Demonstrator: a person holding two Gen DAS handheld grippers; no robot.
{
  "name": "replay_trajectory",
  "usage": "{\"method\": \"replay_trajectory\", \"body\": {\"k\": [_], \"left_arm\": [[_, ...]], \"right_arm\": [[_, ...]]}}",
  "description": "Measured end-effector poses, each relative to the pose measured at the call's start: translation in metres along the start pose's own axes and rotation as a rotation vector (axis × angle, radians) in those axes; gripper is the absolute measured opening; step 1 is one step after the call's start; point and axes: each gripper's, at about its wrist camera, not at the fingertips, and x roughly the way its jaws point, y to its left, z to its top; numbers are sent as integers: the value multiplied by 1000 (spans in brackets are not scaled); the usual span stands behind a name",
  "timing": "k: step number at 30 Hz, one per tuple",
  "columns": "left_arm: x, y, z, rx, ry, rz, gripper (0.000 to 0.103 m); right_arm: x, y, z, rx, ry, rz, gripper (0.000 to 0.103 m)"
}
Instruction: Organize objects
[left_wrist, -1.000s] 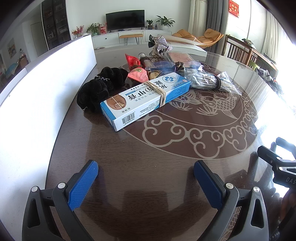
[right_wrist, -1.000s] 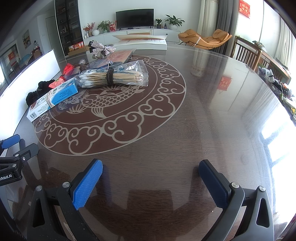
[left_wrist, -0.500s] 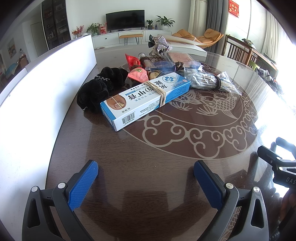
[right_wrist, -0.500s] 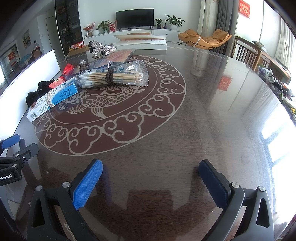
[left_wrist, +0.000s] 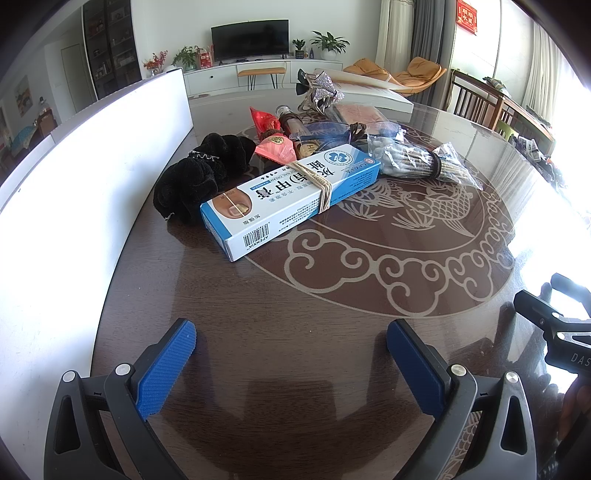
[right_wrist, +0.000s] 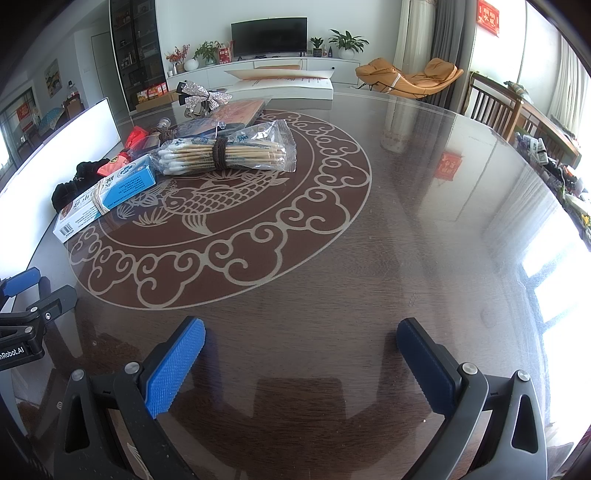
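Table (left_wrist: 295, 332) clutter partly hides bottle (left_wrist: 286, 117).

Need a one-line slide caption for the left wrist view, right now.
Open left tool hovers over the dark glossy table, facing a blue-and-white rubber-banded carton, black velvet scrunchie and bagged cotton swabs.

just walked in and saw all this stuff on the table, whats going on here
A person holds a hand-held gripper in each hand above a dark round table, and neither grips anything. The left hand-held gripper and the right hand-held gripper are both open. The clutter sits untouched at the far left: a blue and white box tied with rubber bands, a black scrunchie beside it, and a banded pack of cotton swabs. Sorting has not begun.
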Motion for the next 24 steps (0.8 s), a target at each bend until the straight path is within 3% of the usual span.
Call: {"method": "replay_trajectory", "body": {"k": [17, 24], "left_arm": [[0, 0, 0, 4, 5, -3, 103], [-22, 10, -30, 68, 25, -45, 103]], "right_arm": [[0, 0, 0, 0, 0, 0, 103], [0, 0, 0, 0, 0, 0, 103]]}}
